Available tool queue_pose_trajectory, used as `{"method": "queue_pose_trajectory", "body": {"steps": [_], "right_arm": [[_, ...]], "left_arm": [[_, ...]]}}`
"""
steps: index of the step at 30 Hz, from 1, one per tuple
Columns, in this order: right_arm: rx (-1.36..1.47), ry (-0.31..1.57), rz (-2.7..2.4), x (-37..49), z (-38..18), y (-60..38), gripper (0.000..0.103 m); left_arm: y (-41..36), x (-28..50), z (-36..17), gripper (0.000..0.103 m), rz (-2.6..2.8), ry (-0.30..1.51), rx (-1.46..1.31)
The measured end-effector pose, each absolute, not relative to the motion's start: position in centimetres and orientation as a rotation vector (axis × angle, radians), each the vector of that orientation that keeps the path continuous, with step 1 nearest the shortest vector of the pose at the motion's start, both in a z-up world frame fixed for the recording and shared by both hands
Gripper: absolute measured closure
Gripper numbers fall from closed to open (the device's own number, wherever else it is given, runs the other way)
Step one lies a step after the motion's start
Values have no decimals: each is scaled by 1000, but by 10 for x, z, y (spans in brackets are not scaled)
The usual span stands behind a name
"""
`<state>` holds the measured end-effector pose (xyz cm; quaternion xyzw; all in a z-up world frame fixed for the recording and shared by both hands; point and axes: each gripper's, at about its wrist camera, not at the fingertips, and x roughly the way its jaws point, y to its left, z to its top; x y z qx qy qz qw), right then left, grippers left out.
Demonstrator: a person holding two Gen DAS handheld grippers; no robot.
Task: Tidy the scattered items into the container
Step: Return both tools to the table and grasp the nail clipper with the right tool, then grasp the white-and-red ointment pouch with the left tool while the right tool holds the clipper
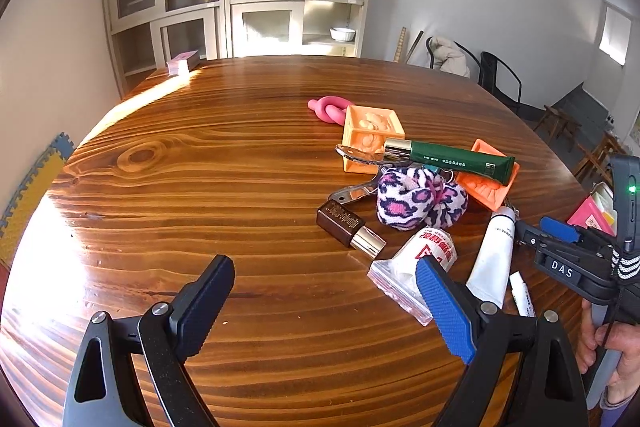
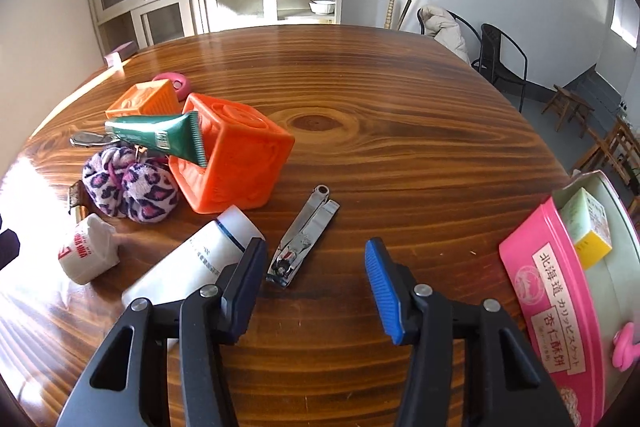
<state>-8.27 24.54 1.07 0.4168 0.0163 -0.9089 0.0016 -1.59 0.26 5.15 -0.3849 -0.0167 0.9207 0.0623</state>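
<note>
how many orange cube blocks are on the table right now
2. One orange cube lies beside the leopard-print scrunchie, with the green tube leaning on it. The other lies behind it, next to the pink toy. More could be hidden behind the pile.

My right claw (image 2: 316,283) hangs open above the worktop (image 2: 400,147); nail clippers (image 2: 302,237) lie between its fingers, a white tube (image 2: 192,263) under the left finger, a pink box (image 2: 556,307) at right.
</note>
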Motion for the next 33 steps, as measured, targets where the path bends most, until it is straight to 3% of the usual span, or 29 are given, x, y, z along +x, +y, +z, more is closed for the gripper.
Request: {"method": "queue_pose_trajectory", "body": {"steps": [5, 9, 12, 23, 30, 33], "right_arm": [[1340, 47, -2821, -88, 5, 243, 59], [1330, 64, -2803, -87, 4, 240, 79], [1335, 69, -2802, -85, 5, 241, 84], [1266, -14, -2822, -72, 23, 255, 86], [1247, -66, -2820, -71, 27, 262, 86], [1255, -87, -2819, -71, 26, 266, 86]], "left_arm": [[2, -17, 50, 9, 2782, -55, -1171], [2, -16, 51, 9, 2783, -47, -1164], [4, -16, 50, 9, 2776, -45, -1151], [38, -13, 38, 9, 2713, 56, -1163], [60, -32, 28, 9, 2696, 22, -1223], [63, -44, 20, 9, 2658, -76, -1284]]}}
